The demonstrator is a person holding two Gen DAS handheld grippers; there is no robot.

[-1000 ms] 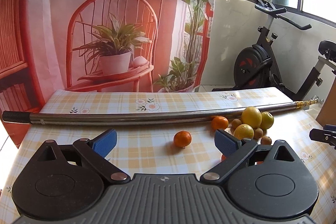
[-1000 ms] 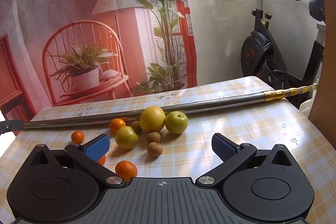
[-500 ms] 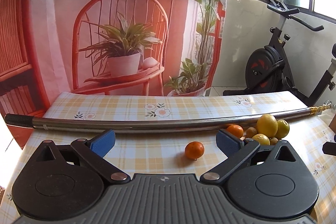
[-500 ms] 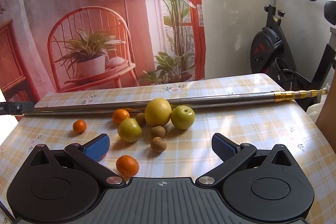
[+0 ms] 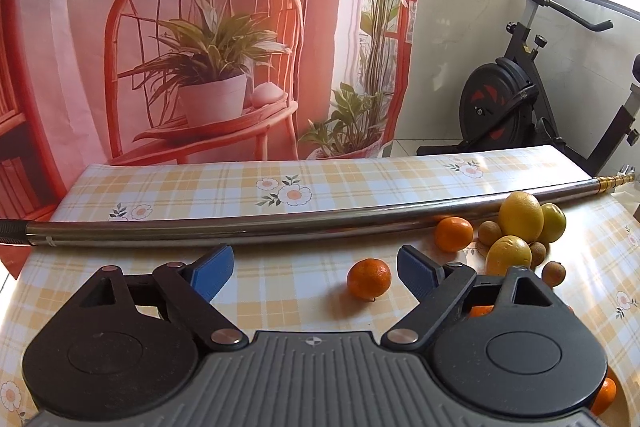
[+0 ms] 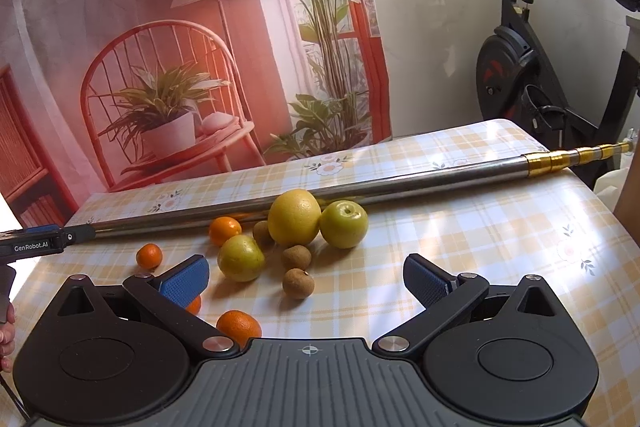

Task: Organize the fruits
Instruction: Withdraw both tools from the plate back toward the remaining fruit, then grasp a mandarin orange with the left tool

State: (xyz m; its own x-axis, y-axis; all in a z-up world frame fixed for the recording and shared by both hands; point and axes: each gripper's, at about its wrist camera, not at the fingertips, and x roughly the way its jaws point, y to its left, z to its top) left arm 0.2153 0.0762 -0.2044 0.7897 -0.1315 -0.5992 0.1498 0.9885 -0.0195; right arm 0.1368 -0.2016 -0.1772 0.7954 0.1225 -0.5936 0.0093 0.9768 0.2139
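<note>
Fruits lay loose on the checked tablecloth (image 6: 460, 251), clustered just in front of a long metal pole (image 6: 400, 185) that crossed the table from side to side. At the centre of the cluster sat a large yellow citrus (image 6: 294, 217), touching a green apple (image 6: 344, 224) on its right. A yellow-green fruit (image 6: 240, 258) lay just in front and to the left, with three small brown fruits (image 6: 296, 257) around it. Small oranges were scattered wider — one by the pole (image 6: 225, 230), one apart to the left (image 6: 149, 255), one near the right gripper's body (image 6: 239, 327).

Left gripper (image 5: 312, 269): jaws had just been closing a little but stood well apart, nothing between the blue pads. A lone orange (image 5: 369, 278) sat on the cloth beyond them, nearer the right-hand pad, untouched.

Right gripper (image 6: 306, 277): jaws wide apart, gripping nothing; one brown fruit (image 6: 298, 283) showed on the cloth in the gap beyond the pads.

The left gripper also showed at the left edge of the right wrist view, a hand (image 6: 6, 331) beneath it. An exercise bike (image 6: 532, 79) stood behind the table.
</note>
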